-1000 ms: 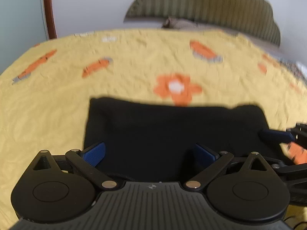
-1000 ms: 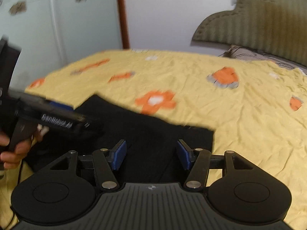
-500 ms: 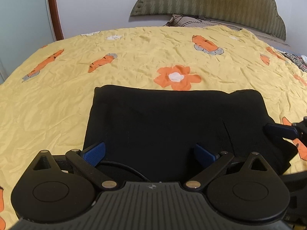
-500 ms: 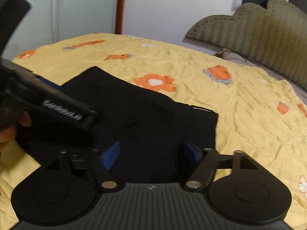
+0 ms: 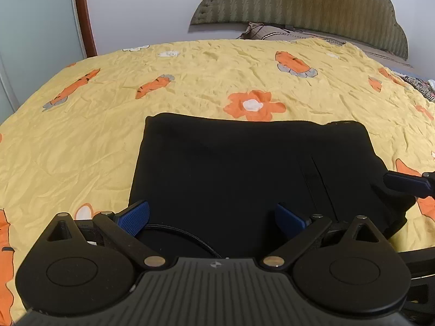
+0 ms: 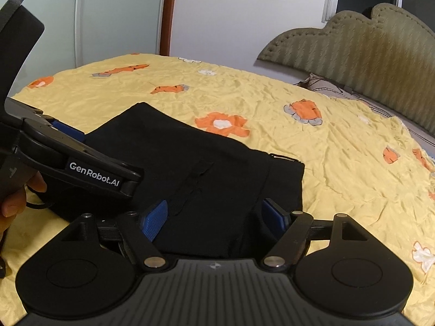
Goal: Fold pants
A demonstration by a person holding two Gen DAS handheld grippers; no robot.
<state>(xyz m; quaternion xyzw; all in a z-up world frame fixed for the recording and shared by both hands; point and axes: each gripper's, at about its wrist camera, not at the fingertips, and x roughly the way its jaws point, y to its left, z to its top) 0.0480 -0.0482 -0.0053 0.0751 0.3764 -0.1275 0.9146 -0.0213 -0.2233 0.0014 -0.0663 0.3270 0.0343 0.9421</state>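
The black pants [image 5: 244,168] lie folded into a flat rectangle on the yellow bedspread [image 5: 81,141]. My left gripper [image 5: 212,217] hovers over their near edge, open, its blue pads [image 5: 134,217] wide apart and nothing pinched. In the right wrist view the pants [image 6: 204,163] run from the middle to the left. My right gripper [image 6: 214,217] is open over their near right corner, and cloth lies loose between its spread pads [image 6: 155,220]. The left gripper [image 6: 81,157] shows at the left, held by a hand [image 6: 16,198].
The bedspread [image 6: 339,149] carries orange carrot and flower prints and stretches far beyond the pants. A padded olive headboard [image 5: 299,2] and a pillow [image 5: 272,31] stand at the far end. A black cable [image 5: 176,232] loops under my left gripper. A wardrobe door [image 6: 108,19] is on the left.
The right gripper's jaws have spread wider and it has swung round, so the pants sit more centrally. Both grippers have drawn back a little from the pants, which stay flat.
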